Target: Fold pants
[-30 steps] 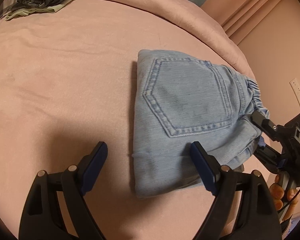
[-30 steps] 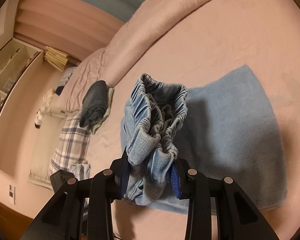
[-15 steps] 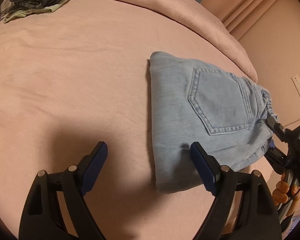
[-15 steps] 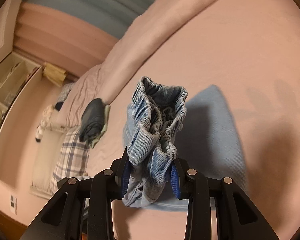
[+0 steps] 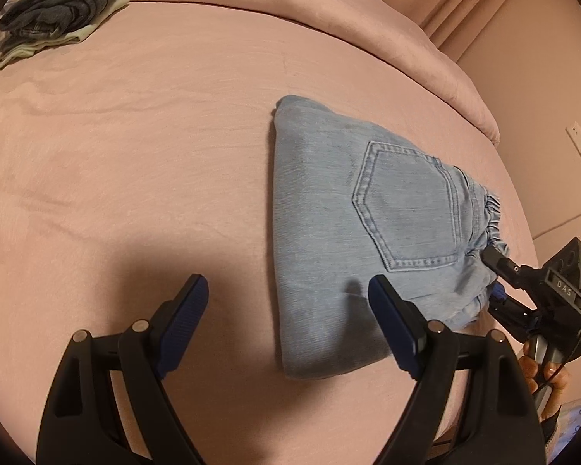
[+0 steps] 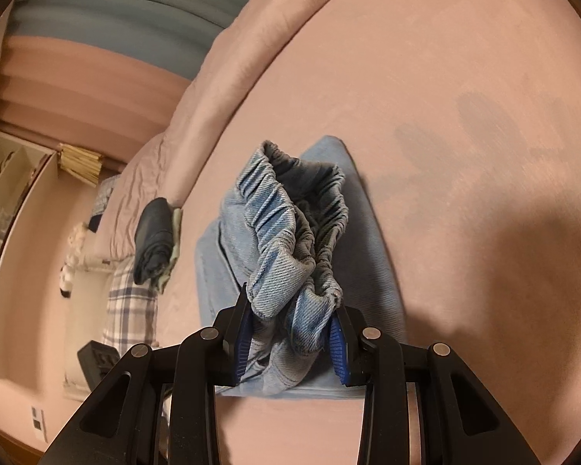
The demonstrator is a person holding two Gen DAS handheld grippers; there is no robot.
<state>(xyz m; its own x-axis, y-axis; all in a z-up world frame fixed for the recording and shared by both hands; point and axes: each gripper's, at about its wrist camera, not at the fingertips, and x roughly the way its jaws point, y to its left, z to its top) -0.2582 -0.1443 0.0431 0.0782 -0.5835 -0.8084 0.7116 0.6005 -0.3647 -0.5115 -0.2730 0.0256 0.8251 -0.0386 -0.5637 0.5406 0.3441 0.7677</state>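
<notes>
Pink bedspread [image 5: 135,162] carries light-blue denim pants [image 5: 352,224], folded into a compact wedge, back pocket [image 5: 406,205] facing up, gathered elastic waistband [image 6: 290,213] bunched at the near-right end. Pants lie ahead and right of the left gripper [image 5: 286,310], whose jaws stand spread wide and empty, right finger [image 5: 391,321] over the denim's near edge. Right gripper [image 6: 290,333] pinches the waistband between its blue pads [image 6: 243,333], that end lifted, rest flat on the bed; dark folded clothes [image 5: 58,4] sit far off.
</notes>
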